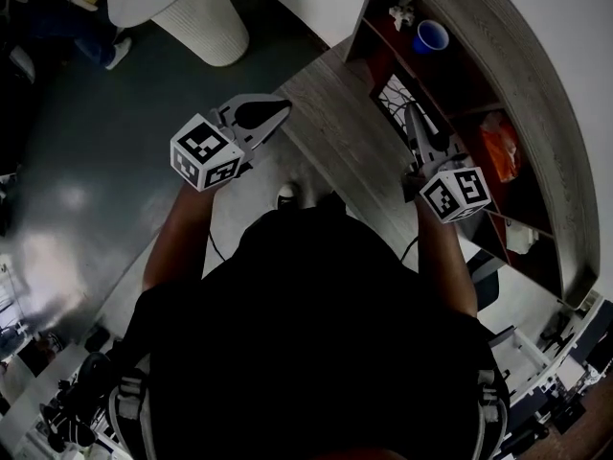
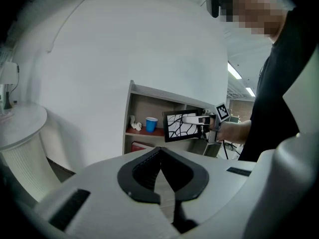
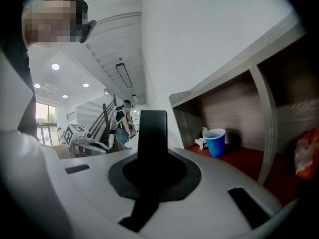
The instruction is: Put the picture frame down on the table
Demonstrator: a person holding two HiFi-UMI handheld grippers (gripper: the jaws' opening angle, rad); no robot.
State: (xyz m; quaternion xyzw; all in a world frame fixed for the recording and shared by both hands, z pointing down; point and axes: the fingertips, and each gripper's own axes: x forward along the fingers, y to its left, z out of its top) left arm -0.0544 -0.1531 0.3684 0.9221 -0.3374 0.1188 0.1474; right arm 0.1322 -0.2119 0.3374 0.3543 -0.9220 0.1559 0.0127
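While the right tool (image 2: 198,119) is clamped on one edge of the picture frame (image 2: 177,128), carrying it in the air just in front of the shelf (image 1: 460,65) and near the blue cup (image 1: 432,36), the left tool (image 2: 159,156) hangs well apart with its jaws together on nothing. Doing this step well probably means drawing the frame clear of the shelf, lowering it over a bare stretch of the wooden desk (image 1: 330,127), and loosening the grip only once it rests steadily.
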